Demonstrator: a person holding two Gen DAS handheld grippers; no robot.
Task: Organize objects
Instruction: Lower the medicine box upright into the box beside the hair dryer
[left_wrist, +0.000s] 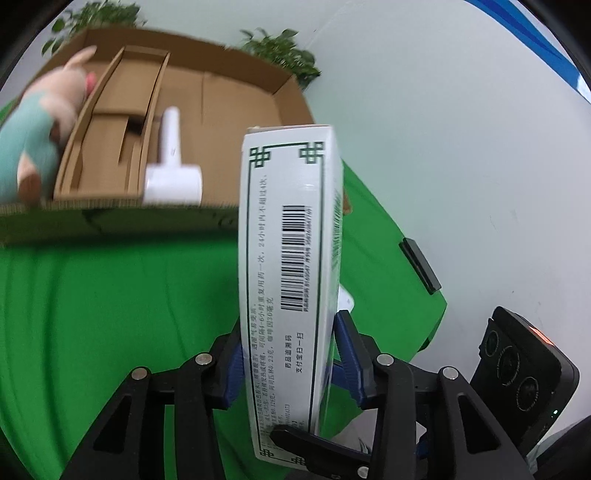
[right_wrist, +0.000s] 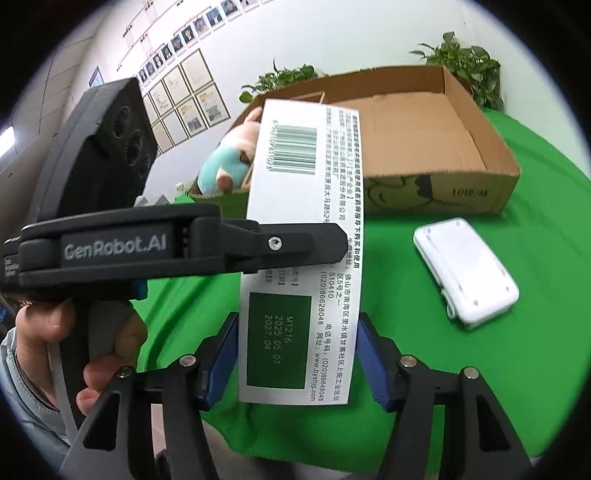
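A white medicine box with a barcode (left_wrist: 288, 258) stands upright between the blue pads of my left gripper (left_wrist: 288, 354), which is shut on it above the green cloth. The same box (right_wrist: 303, 236) fills the middle of the right wrist view. My right gripper (right_wrist: 295, 354) has its pads at both sides of the box's lower end, with a slight gap on the right. The left gripper's body (right_wrist: 129, 243) crosses that view and clamps the box from the left. An open cardboard box (left_wrist: 229, 88) holds a plush pig (left_wrist: 40, 125) and a white lint roller (left_wrist: 171, 162).
A white flat case (right_wrist: 465, 269) lies on the green cloth (right_wrist: 517, 369) to the right. A cardboard divider (left_wrist: 110, 125) sits inside the box. Potted plants (right_wrist: 465, 66) stand behind the box. A black block (left_wrist: 421, 266) lies at the cloth's edge.
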